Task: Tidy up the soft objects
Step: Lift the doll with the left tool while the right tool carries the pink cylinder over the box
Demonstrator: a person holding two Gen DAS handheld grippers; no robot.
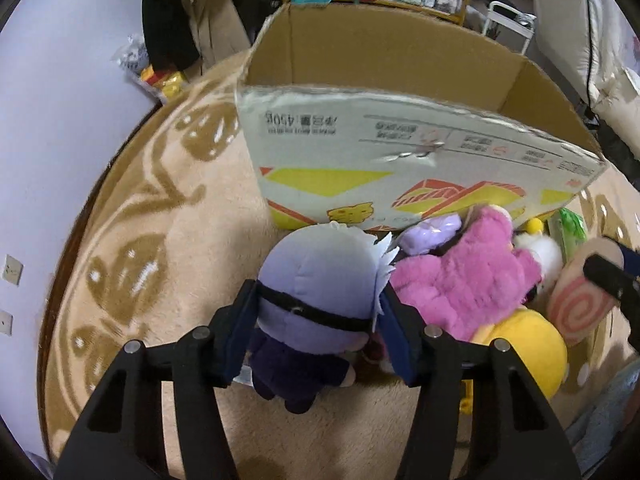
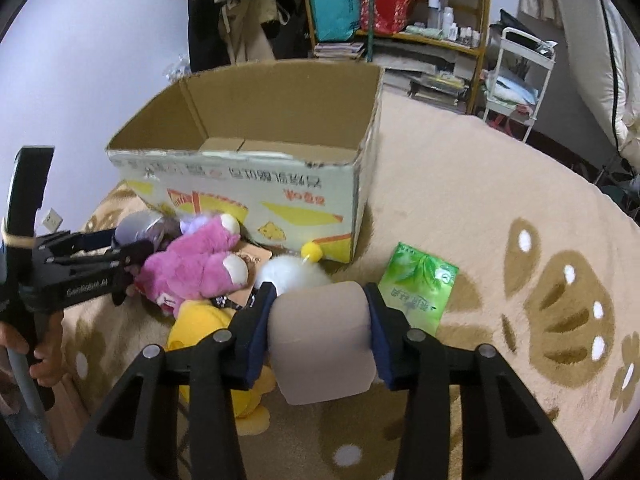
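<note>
My left gripper (image 1: 318, 300) is shut on a grey-haired plush doll (image 1: 320, 280) in dark clothes, held just above the carpet in front of the open cardboard box (image 1: 400, 148). My right gripper (image 2: 320, 300) is shut on a beige swirl cushion (image 2: 322, 340); its pink spiral face shows in the left wrist view (image 1: 580, 304). A pink plush bear (image 1: 460, 280) (image 2: 196, 264), a yellow plush (image 1: 528, 344) (image 2: 200, 324), a white fluffy plush (image 2: 292, 274) and a lilac plush (image 1: 430, 232) lie in a pile by the box (image 2: 248, 176). The left gripper also shows in the right wrist view (image 2: 132, 256).
A green tissue pack (image 2: 418, 292) lies on the beige patterned carpet (image 2: 500, 208) right of the box. Shelves (image 2: 400, 8) and a white cart (image 2: 520, 80) stand behind. A wall (image 1: 60, 120) runs along the left.
</note>
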